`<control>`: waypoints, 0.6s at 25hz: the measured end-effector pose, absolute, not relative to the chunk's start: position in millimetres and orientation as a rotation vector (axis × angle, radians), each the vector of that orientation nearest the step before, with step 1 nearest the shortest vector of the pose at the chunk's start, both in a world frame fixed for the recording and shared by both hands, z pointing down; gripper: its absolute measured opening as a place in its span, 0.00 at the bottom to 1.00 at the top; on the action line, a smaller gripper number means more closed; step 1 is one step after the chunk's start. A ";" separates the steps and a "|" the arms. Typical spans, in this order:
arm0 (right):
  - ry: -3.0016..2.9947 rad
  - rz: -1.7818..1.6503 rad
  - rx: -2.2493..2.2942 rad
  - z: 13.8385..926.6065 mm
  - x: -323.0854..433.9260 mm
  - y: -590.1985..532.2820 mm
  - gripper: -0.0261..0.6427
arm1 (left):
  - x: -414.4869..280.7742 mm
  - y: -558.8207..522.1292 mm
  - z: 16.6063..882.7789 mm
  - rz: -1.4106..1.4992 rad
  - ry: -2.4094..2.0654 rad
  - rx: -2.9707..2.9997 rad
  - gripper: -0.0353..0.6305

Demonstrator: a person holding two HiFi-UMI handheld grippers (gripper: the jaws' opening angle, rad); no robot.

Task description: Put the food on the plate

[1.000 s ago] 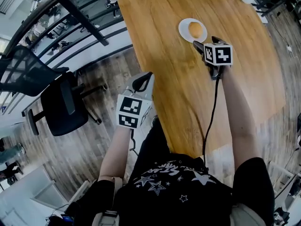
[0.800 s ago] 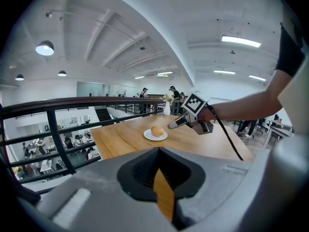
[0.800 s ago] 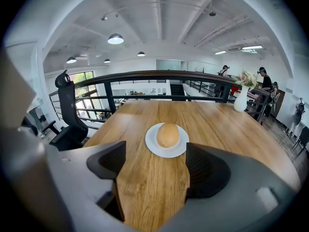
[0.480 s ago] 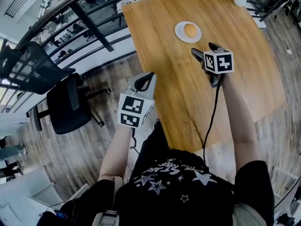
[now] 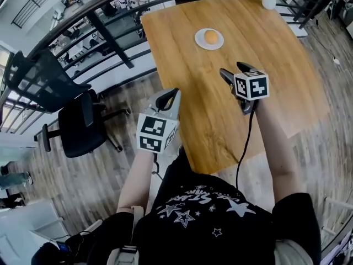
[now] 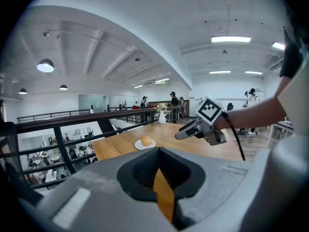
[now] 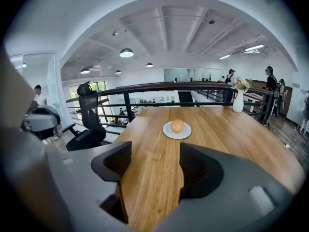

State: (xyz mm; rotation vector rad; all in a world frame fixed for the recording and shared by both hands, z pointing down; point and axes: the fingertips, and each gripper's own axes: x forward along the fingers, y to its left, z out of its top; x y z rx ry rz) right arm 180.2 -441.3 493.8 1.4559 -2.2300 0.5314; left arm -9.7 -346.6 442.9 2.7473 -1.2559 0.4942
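Observation:
A round orange-brown bun [image 5: 210,36] lies on a small white plate [image 5: 199,41] at the far middle of the wooden table [image 5: 276,48]. My right gripper [image 5: 231,69] hovers over the table well short of the plate and points at it. Its jaws stand apart and are closing, with nothing between them. In the right gripper view the bun [image 7: 177,125] and plate [image 7: 168,132] sit straight ahead beyond the gripper [image 7: 154,170]. My left gripper [image 5: 167,96] hangs off the table's left edge, shut and empty. Its own view shows the plate [image 6: 139,146] and the right gripper [image 6: 181,135].
A white vase [image 5: 268,0] with flowers stands at the table's far right corner. A black railing [image 5: 110,32] runs along the left of the table. A black office chair [image 5: 77,126] stands on the wooden floor to the left. People stand far off in the hall.
My right gripper has drawn back from the plate toward the person, leaving the bun on it. The left gripper has stayed beside the table edge.

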 end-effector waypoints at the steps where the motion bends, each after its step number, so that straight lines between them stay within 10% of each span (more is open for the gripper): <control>1: -2.230 0.536 1.452 489.4 181.8 -435.4 0.51 | -4.8 -342.0 435.9 0.494 -1.251 2.753 0.06; 15: -2.257 0.584 1.473 453.2 216.7 -317.6 0.30 | 28.1 -241.7 411.6 0.497 -1.261 2.683 0.06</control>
